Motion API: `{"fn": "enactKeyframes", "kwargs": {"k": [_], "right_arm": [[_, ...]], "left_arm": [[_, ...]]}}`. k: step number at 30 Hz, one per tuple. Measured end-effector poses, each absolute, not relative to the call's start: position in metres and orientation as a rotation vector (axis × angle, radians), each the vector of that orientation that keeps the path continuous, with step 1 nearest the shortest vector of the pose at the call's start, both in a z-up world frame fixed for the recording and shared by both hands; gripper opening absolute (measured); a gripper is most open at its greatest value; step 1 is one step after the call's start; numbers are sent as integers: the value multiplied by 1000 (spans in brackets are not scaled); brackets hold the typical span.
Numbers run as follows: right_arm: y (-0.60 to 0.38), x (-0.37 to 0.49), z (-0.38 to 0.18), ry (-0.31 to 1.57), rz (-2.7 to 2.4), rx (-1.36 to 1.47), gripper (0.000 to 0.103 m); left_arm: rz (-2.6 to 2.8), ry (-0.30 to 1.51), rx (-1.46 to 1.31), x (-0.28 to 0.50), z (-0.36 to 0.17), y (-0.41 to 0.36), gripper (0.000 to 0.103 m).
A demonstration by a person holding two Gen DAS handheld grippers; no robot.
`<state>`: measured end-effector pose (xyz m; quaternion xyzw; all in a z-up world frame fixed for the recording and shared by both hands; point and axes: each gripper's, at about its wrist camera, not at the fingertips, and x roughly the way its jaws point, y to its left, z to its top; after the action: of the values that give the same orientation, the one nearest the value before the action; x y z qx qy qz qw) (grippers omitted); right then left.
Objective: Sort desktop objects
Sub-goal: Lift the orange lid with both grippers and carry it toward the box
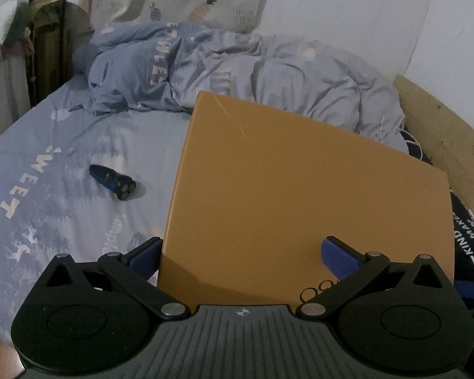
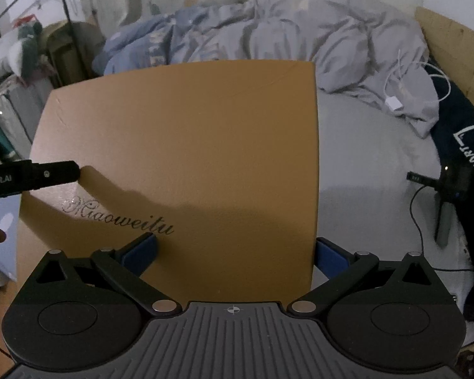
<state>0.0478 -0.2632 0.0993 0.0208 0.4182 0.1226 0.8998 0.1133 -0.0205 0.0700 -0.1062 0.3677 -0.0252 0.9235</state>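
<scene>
A flat orange box lid (image 1: 300, 189) with the script "Miaoweitu" lies on the bed; it also shows in the right wrist view (image 2: 189, 145). My left gripper (image 1: 241, 254) is open over its near left edge, one blue finger (image 1: 145, 252) off the side. My right gripper (image 2: 235, 252) is open over its near right edge, one blue finger (image 2: 330, 257) beyond the side. The left gripper's tip (image 2: 47, 173) shows at the lid's left side in the right wrist view. A blue and black electric shaver (image 1: 113, 181) lies on the sheet left of the lid.
A crumpled blue-grey duvet (image 1: 237, 72) is heaped behind the lid. A white charger and cable (image 2: 407, 91) lie on it at the right. A dark garment (image 2: 467, 145) and a black device with a cable (image 2: 442, 186) sit by the wooden bed frame (image 2: 452, 41).
</scene>
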Motion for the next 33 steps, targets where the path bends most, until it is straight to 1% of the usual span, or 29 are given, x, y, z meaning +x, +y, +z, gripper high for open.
{"fn": "enactKeyframes", "kwargs": {"k": [19,33], "right_arm": [[-257,79,59,952,249,45,103],[-249,119,31,1014,237,45,103]], "left_arm": [[-40,857,-231,142,29,-18,103],[-39,923,-236,176,2,-12,103]]}}
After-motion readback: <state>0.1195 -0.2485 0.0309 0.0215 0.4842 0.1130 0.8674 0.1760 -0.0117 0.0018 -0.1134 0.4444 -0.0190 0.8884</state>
